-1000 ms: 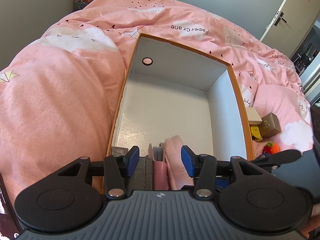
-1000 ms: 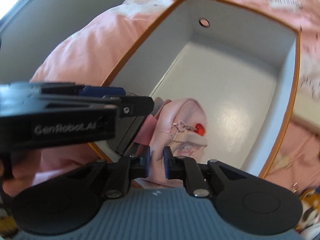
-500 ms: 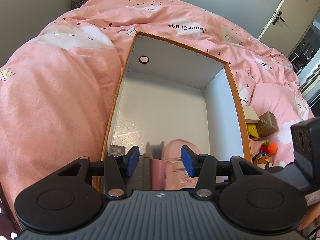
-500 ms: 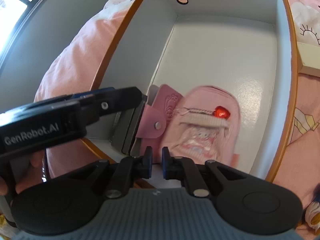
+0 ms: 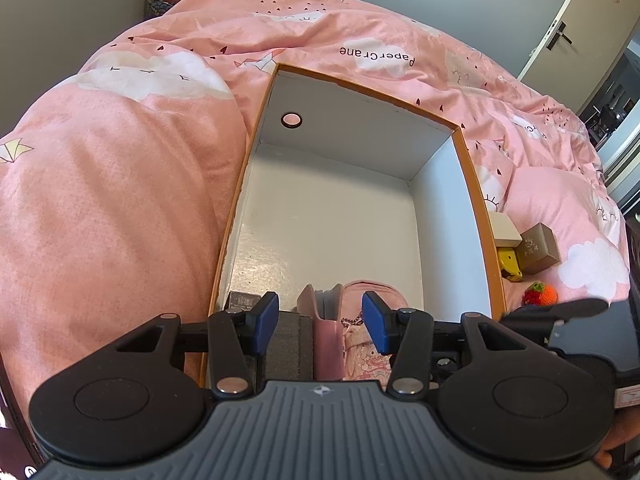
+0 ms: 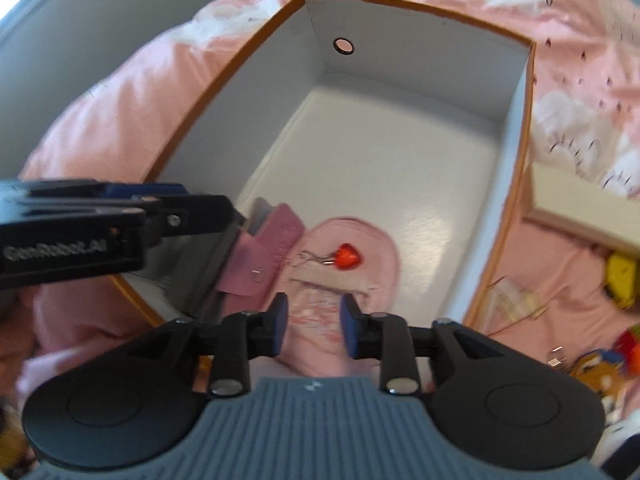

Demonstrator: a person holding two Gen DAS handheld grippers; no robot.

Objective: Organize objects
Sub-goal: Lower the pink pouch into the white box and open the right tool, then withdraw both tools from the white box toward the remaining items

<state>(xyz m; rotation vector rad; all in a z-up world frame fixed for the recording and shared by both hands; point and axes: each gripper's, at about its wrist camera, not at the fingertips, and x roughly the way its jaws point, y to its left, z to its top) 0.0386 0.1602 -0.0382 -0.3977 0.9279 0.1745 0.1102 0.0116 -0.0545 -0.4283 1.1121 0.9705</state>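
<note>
Right wrist: left gripper (image 6: 224, 204) housing reads "GenRobot.AI".

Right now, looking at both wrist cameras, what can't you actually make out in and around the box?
- Left wrist view: the lower part of the pink pouch is hidden behind the left gripper.
- Right wrist view: the dark flat item in the box is covered by the left gripper; unidentifiable.
- Right wrist view: toys beside the box are motion-blurred.

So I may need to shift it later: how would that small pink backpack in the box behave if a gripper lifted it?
The pink backpack looks like soft fabric lying slumped on the box floor, so it would probably sag. It seems light for its size. The red heart charm hangs from a thin chain and would likely swing.
</note>
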